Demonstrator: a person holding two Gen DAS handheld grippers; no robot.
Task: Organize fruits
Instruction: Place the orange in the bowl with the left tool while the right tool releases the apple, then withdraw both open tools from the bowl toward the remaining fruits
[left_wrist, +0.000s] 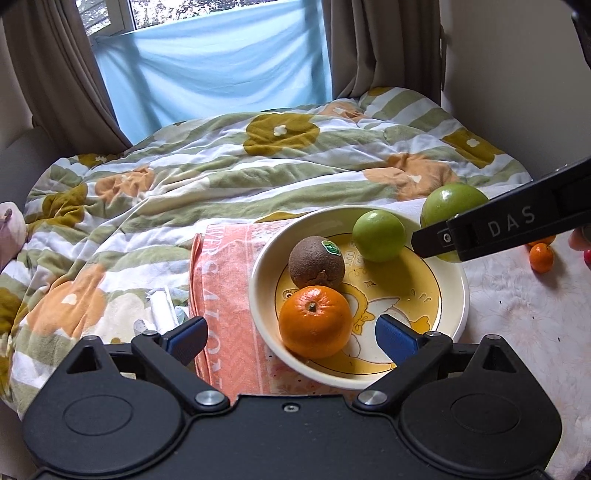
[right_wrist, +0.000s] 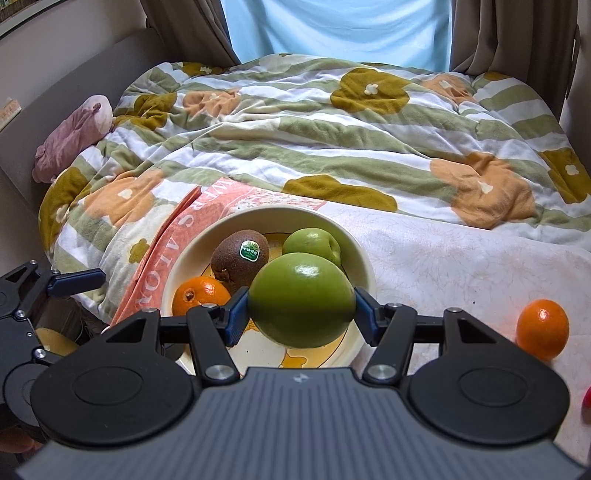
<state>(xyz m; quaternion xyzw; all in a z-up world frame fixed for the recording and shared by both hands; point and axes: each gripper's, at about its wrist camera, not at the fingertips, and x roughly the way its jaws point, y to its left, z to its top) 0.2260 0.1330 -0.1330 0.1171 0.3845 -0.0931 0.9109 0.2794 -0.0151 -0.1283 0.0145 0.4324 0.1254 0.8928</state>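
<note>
Two views: right gripper (right_wrist: 301, 308) fingers clamp the big green apple (right_wrist: 300, 300); left gripper (left_wrist: 291, 336) fingers spread wide.

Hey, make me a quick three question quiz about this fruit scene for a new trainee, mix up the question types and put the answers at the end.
1. True or false: the left gripper is clamped on the orange.
2. Multiple choice: what does the right gripper hold? A) kiwi B) large green apple C) small orange
3. Short answer: which fruits lie in the bowl now?

Key:
1. False; it is open, with the orange lying between its fingers.
2. B, the large green apple, held over the bowl.
3. The orange, the kiwi and the small green apple.
</note>
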